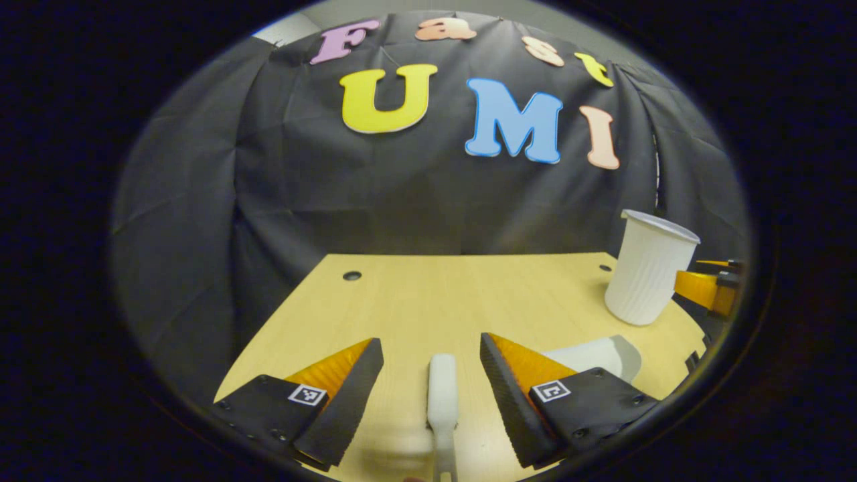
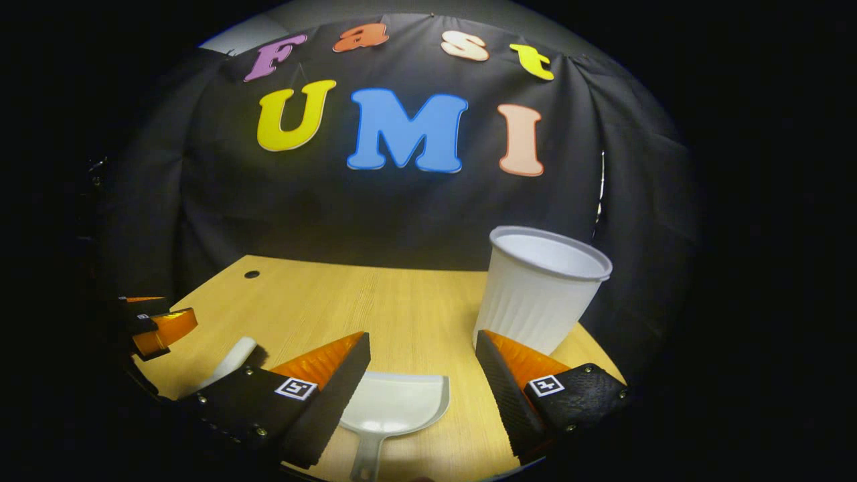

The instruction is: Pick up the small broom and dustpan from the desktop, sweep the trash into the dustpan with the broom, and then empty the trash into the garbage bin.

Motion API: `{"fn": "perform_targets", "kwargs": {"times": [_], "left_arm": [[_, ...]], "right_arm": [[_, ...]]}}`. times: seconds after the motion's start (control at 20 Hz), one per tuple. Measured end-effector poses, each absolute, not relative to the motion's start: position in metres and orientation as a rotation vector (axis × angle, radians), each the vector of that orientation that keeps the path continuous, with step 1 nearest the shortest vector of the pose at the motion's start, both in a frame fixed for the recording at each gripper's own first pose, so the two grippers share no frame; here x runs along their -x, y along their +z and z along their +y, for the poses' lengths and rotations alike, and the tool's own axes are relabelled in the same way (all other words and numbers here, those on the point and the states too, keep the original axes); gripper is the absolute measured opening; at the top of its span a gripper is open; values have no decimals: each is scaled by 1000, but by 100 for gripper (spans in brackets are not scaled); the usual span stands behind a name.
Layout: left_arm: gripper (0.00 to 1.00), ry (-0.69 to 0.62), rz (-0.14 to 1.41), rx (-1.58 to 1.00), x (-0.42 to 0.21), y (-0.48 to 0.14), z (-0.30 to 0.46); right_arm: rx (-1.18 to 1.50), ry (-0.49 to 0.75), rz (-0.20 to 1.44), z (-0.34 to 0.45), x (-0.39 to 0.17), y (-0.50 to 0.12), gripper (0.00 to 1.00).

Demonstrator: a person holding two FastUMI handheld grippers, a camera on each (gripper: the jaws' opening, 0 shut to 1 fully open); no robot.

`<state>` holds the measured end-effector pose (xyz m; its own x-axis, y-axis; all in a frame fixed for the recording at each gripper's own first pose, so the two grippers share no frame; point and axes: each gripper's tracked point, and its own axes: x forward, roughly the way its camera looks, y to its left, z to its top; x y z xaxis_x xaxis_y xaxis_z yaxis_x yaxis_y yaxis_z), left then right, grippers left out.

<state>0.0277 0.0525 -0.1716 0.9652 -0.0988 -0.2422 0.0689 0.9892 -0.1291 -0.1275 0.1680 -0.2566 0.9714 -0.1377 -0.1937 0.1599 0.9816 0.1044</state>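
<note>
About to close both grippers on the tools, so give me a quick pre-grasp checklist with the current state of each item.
1. Left gripper open: ok, fingers spread wide.
2. Broom handle between the left fingers: ok, roughly centred, not yet touched.
3. Right gripper open: ok.
4. Dustpan lined up with the right gripper: ok, its pan lies between the fingers; its handle runs back toward the camera.
5. White cup upright and clear of the grasp: cannot tell; it stands right behind the right gripper's right finger, gap unclear.
6. Trash located on the desktop: cannot tell; none is seen.
</note>
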Motion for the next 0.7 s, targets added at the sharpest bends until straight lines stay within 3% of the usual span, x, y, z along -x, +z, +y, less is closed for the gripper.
{"fn": "perform_targets", "kwargs": {"times": [0.3, 0.7], "left_arm": [[95, -95, -30, 76, -24, -85, 37], [95, -41, -35, 91, -16, -81, 45]], "right_arm": [[-62, -218, -16, 164, 137, -217, 99], [-45, -222, -75, 165, 132, -206, 98]]}}
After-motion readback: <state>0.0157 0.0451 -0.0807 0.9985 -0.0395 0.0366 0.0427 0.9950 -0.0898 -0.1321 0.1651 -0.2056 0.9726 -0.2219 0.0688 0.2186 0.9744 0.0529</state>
